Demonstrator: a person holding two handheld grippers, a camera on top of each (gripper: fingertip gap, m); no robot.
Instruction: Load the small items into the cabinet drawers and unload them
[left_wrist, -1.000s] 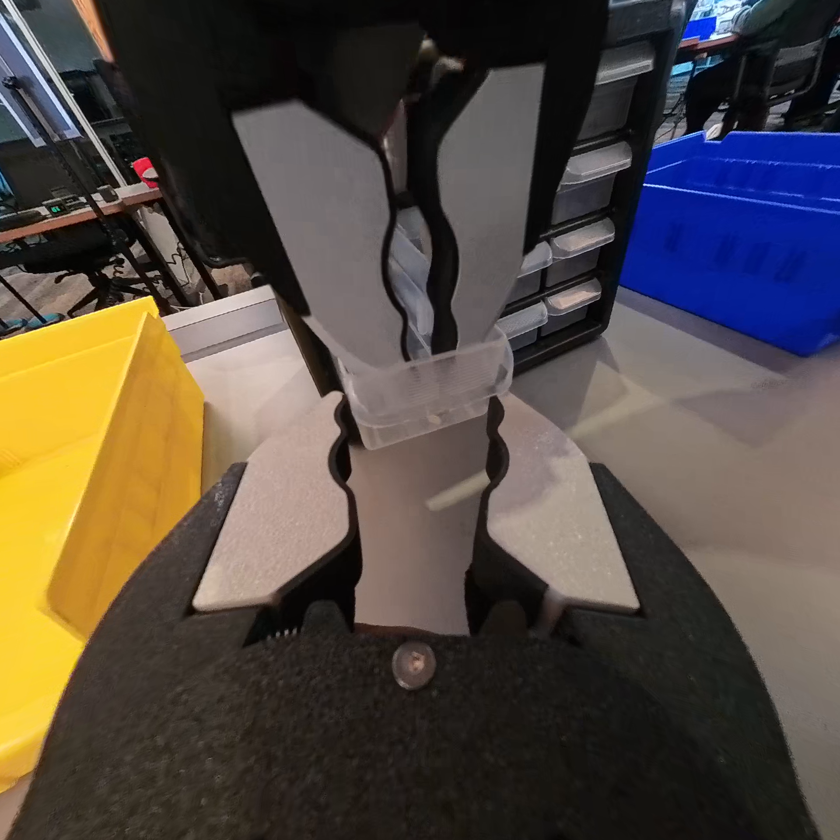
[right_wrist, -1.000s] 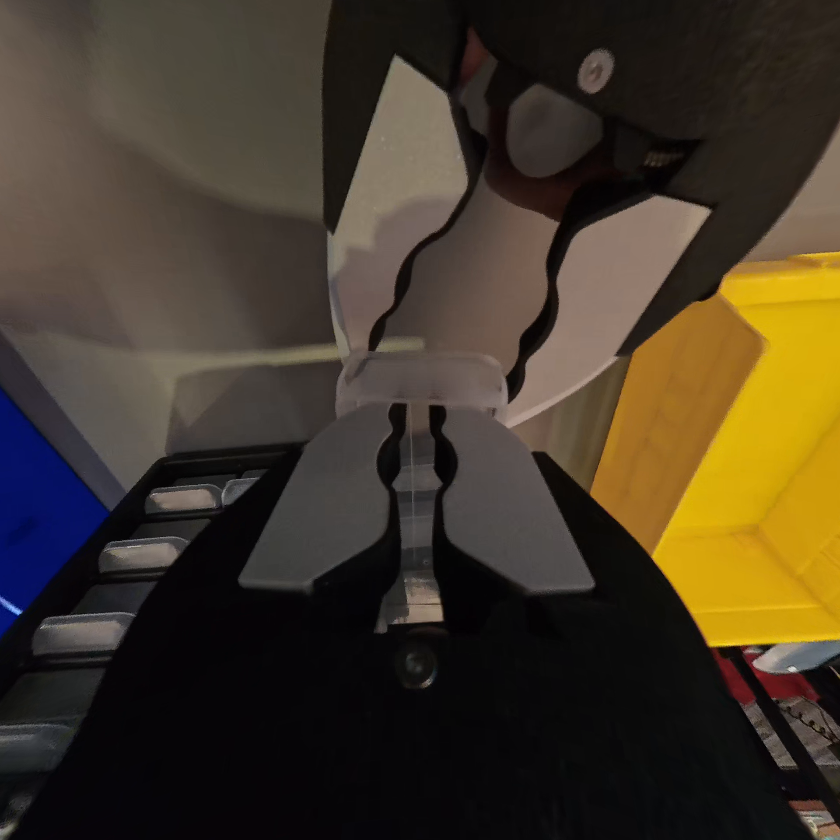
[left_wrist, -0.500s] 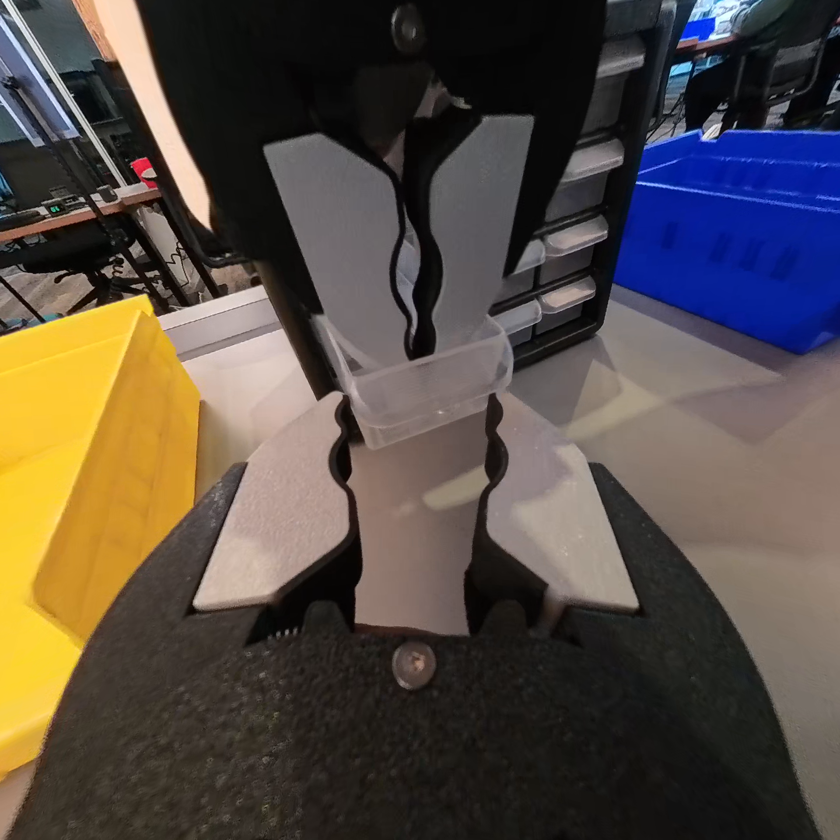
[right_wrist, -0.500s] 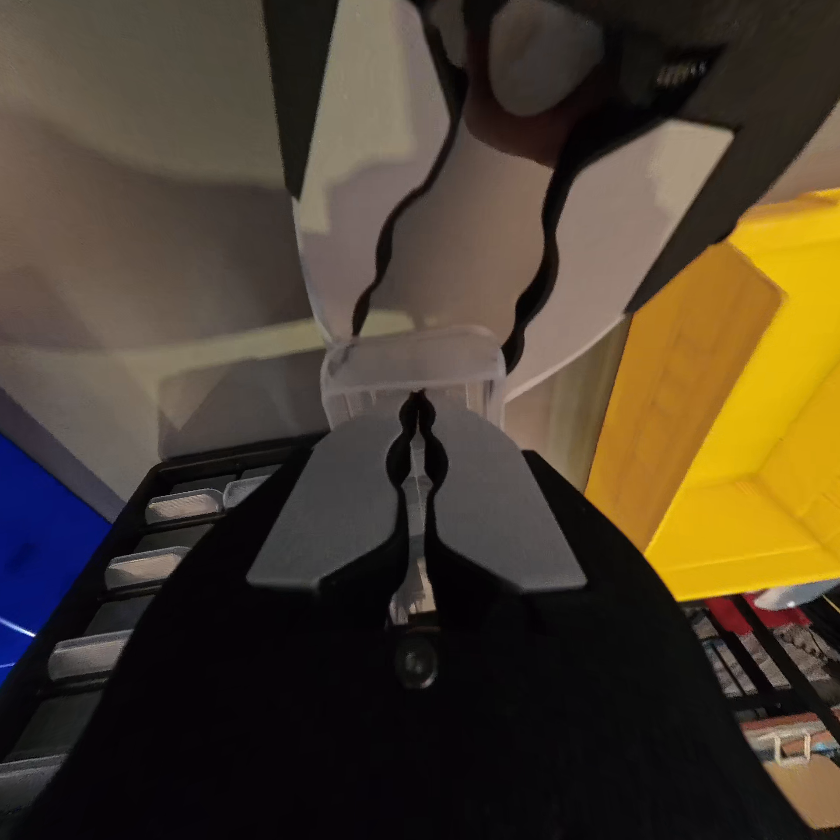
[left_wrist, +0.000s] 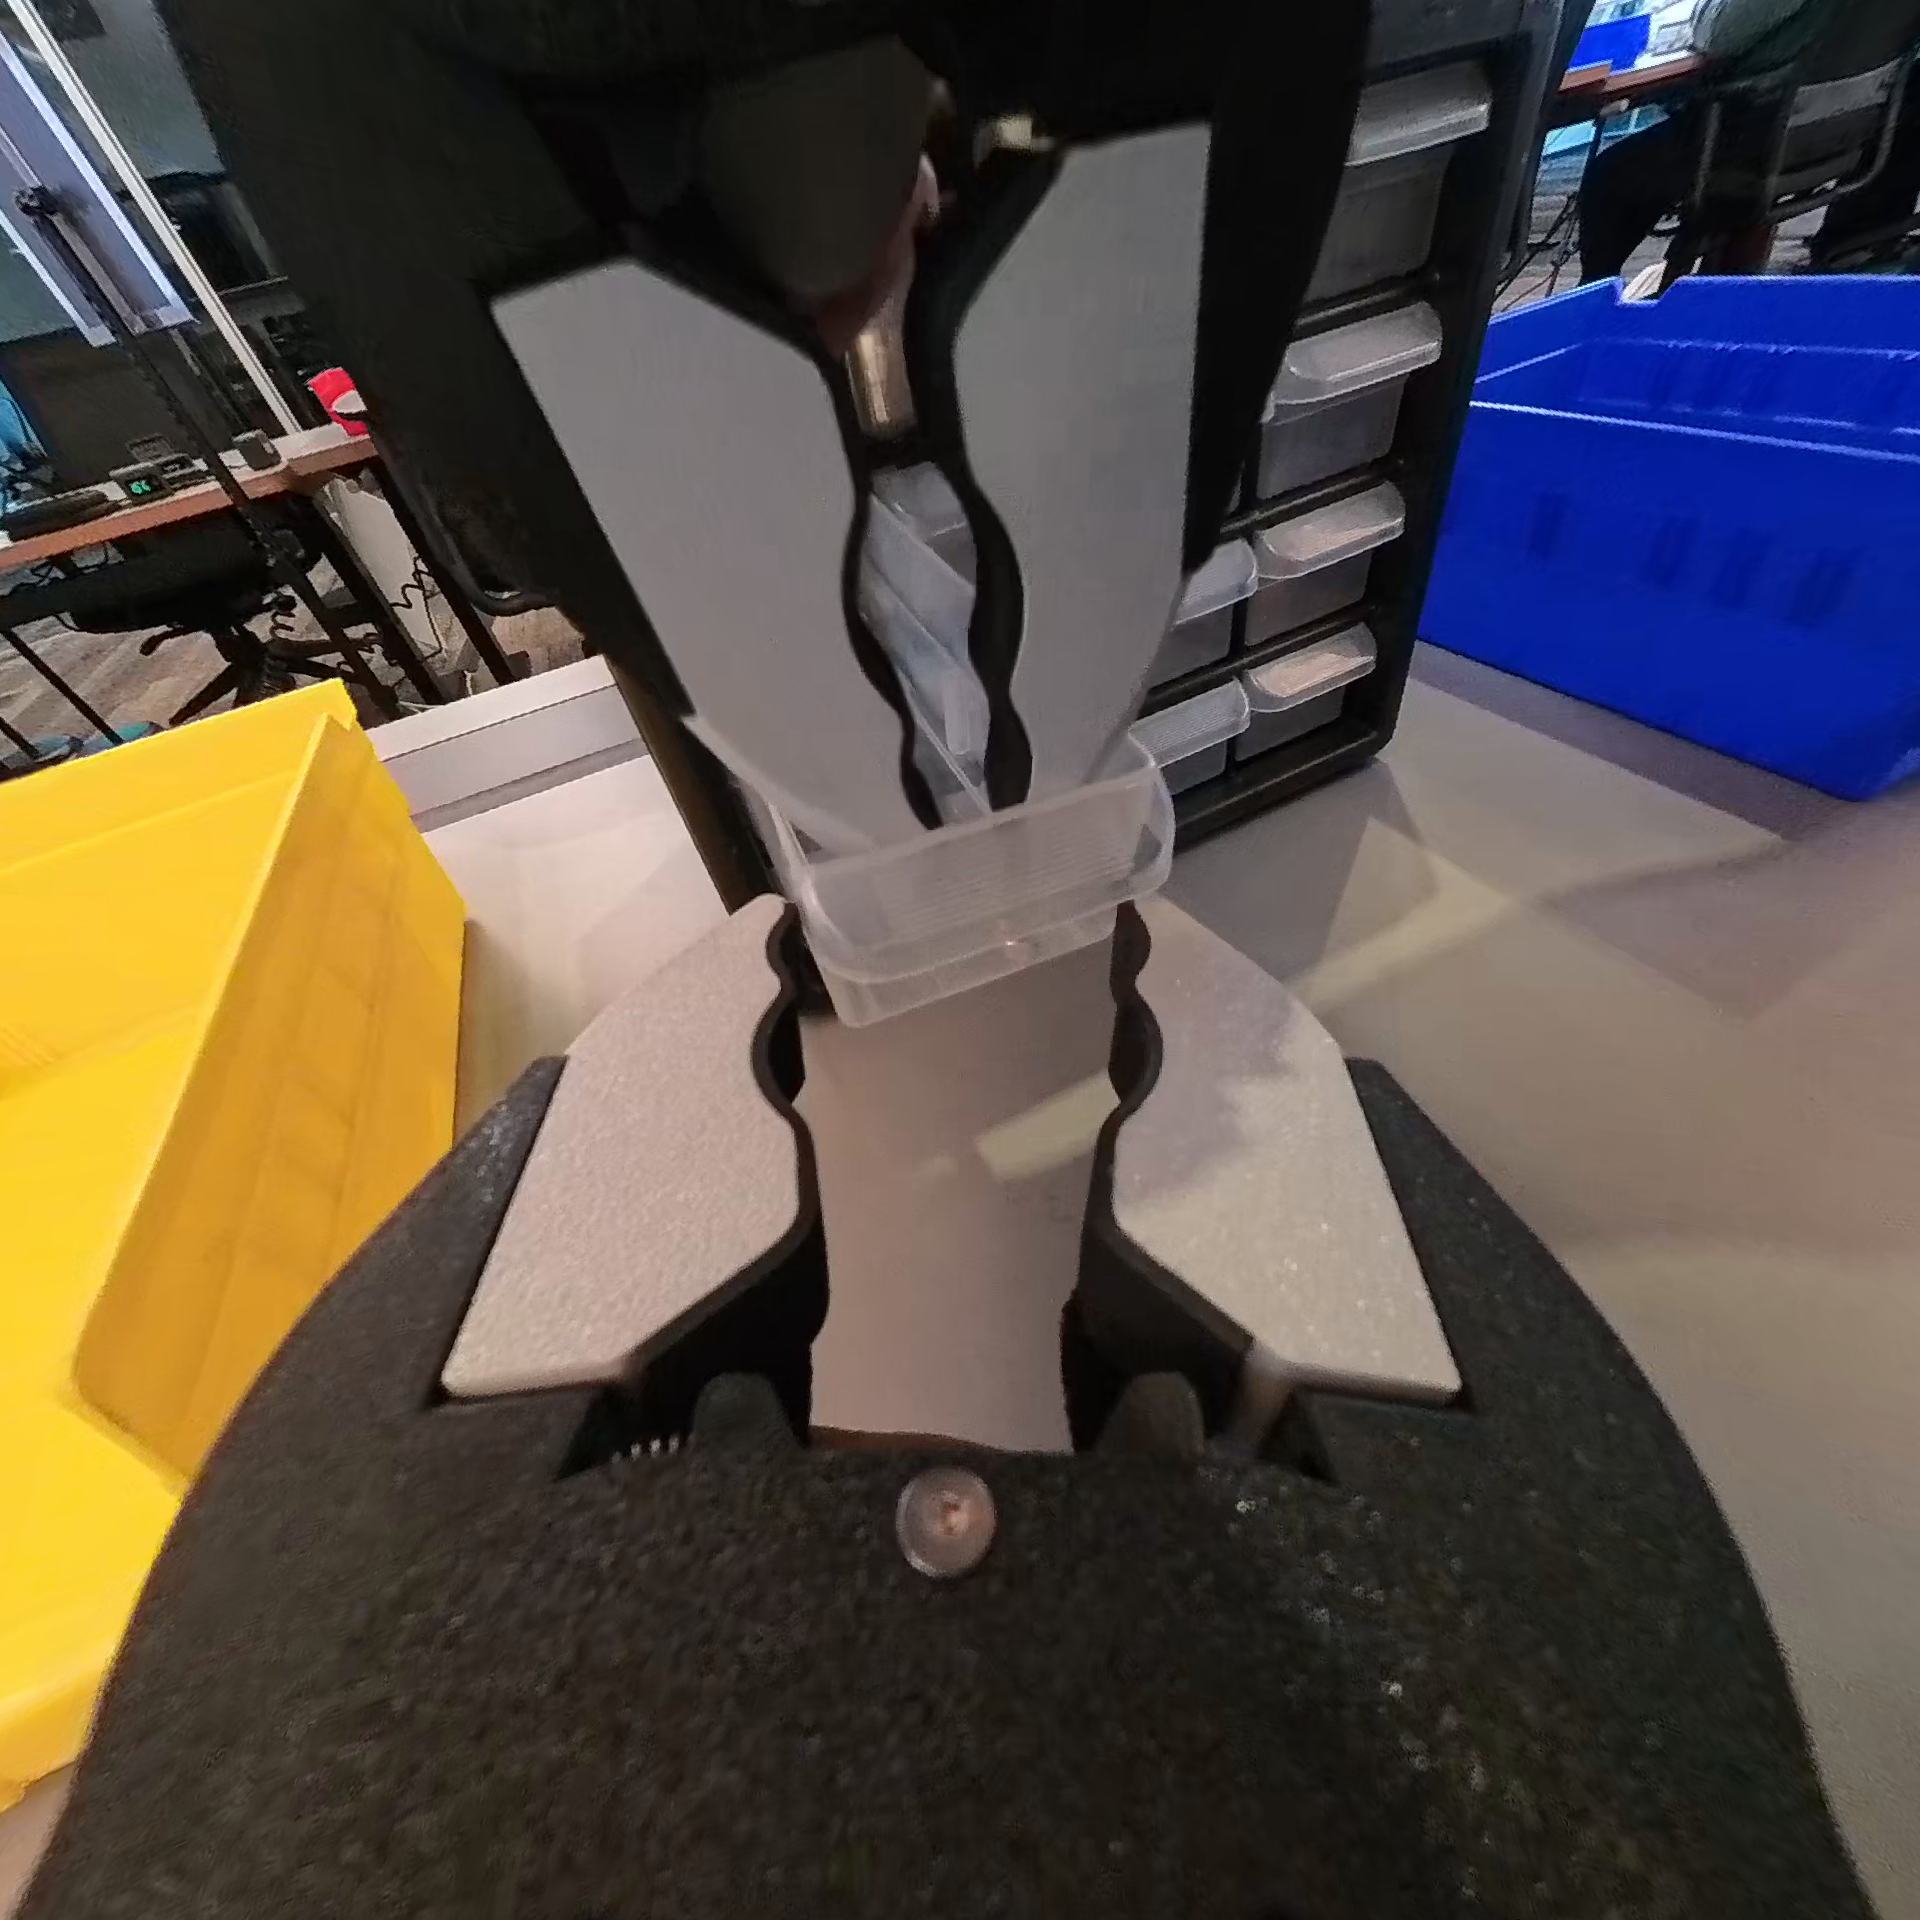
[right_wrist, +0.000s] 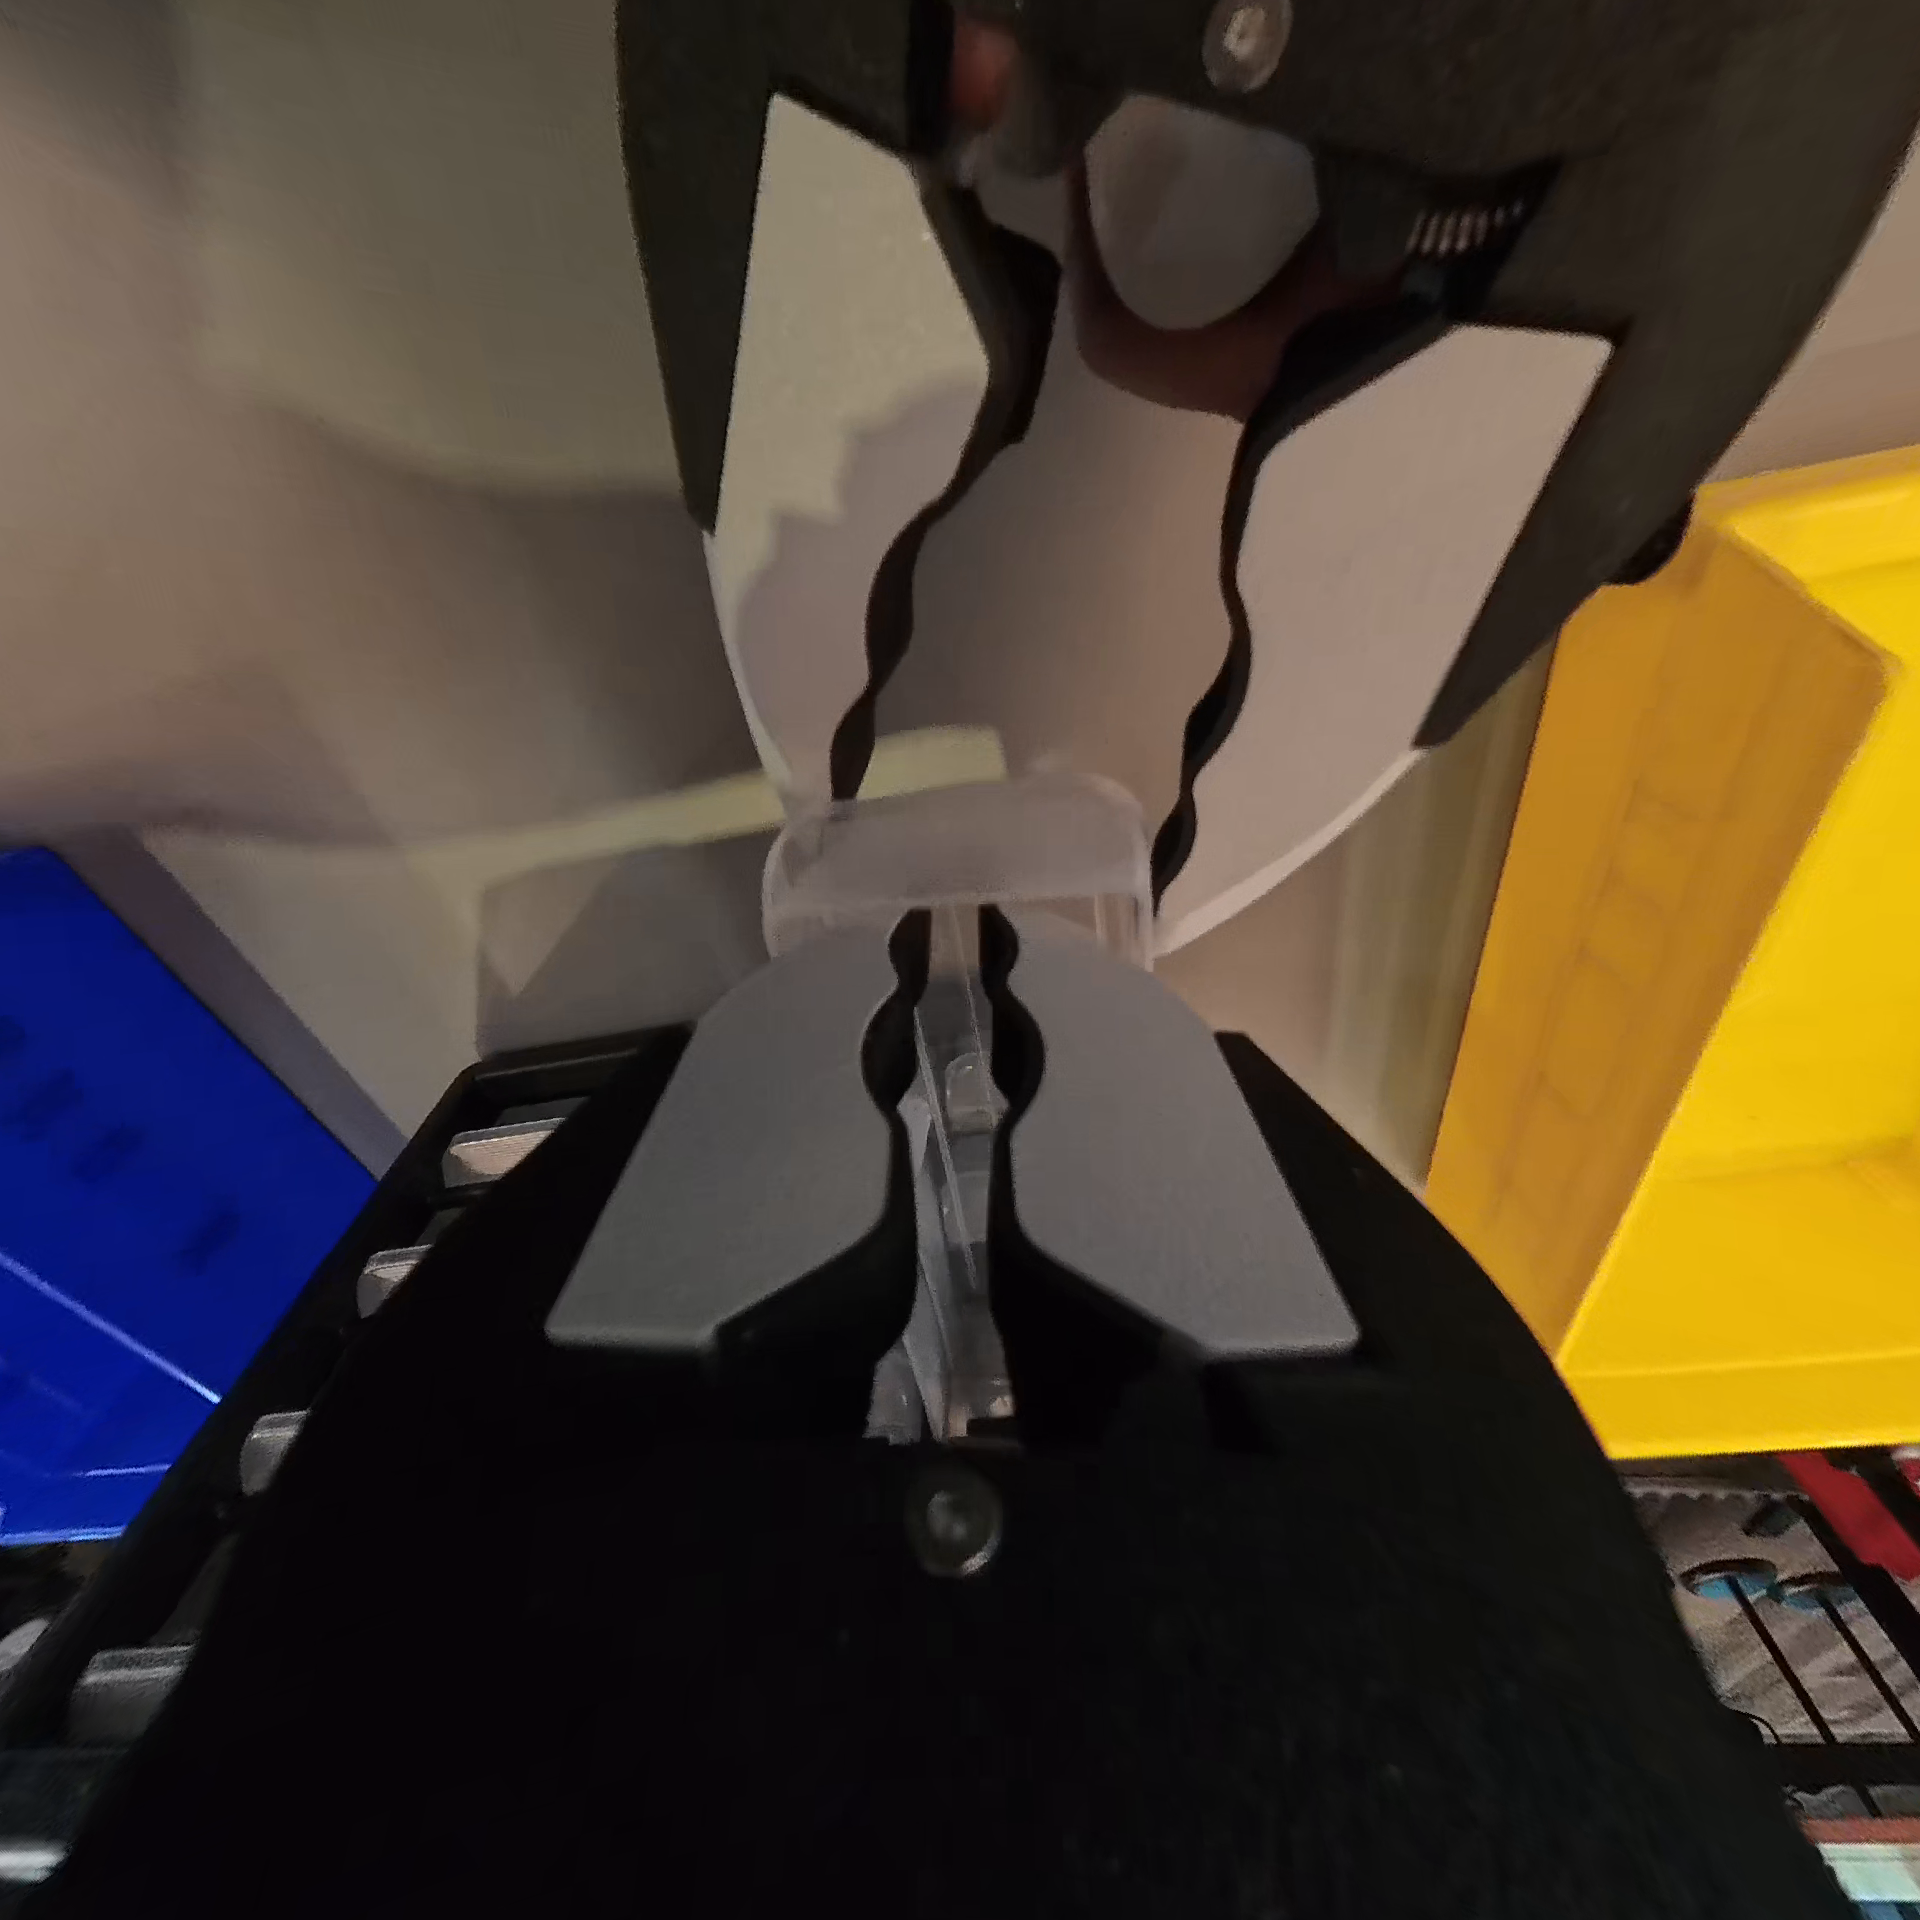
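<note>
Passed a clear drawer (left_wrist: 987, 904) between two grippers in mid-air, above the grey worktop (left_wrist: 1558, 1039).

Gripped it with the right gripper (right_wrist: 951, 935), fingers clenched on one thin clear wall of it. Had the left gripper (left_wrist: 956, 966) released, fingers spread to either side of the drawer's near end, seemingly not pressing. Held it apart from the black cabinet (left_wrist: 1340, 582) at the far side, with the yellow bin (left_wrist: 208, 1039) on the left and the blue bin (left_wrist: 1683, 499) on the right. Risked a twist or slip, with so little slick plastic pinched. Risked knocking the drawer askew by closing the left fingers off-centre. Risked dropping it to the worktop by letting go on the right too soon. Could also have cracked the wall by squeezing hard.
</note>
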